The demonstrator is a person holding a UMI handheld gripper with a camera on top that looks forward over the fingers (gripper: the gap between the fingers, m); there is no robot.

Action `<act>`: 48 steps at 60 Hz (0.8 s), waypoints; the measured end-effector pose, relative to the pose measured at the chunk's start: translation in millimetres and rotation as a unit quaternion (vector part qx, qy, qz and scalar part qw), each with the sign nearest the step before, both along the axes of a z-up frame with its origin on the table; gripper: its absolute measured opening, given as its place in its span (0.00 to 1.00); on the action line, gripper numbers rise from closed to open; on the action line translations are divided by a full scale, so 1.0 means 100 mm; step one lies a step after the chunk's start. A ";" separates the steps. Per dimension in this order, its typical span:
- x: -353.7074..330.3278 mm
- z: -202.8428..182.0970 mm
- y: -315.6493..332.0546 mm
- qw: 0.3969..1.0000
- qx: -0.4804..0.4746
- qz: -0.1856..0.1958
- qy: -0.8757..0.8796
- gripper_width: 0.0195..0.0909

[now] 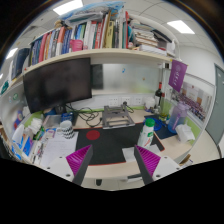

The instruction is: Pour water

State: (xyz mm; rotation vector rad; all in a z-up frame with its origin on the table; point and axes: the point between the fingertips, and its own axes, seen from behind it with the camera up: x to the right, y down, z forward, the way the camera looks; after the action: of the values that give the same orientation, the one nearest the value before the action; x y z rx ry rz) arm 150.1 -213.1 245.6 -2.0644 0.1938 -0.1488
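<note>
Gripper (112, 160), fingers spread wide and empty, faces a cluttered desk (120, 155); the green-capped bottle (148, 131) ahead-right wants a square, level approach.

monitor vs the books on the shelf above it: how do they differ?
The monitor is one dark, blank slab; the books are many and multicoloured. The monitor stands on the desk, while the books sit on the shelf above, some leaning. Both lie well beyond the tool, whose fingers are open with nothing between them.
</note>
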 end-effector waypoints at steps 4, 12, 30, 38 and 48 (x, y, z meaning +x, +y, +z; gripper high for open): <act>0.30 -0.14 -0.01 1.000 -0.007 -0.005 0.001 0.92; 1.03 -0.48 0.05 1.000 -0.008 -0.010 0.007 0.92; 1.81 -1.01 0.81 0.998 0.037 0.042 -0.013 0.92; 1.90 -1.15 1.15 0.996 0.065 0.052 -0.014 0.93; 1.93 -1.11 1.44 0.995 0.086 0.054 -0.024 0.84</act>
State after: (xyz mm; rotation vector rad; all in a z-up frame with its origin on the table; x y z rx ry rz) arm 343.4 -69.5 134.6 -1.8936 0.0628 -0.1125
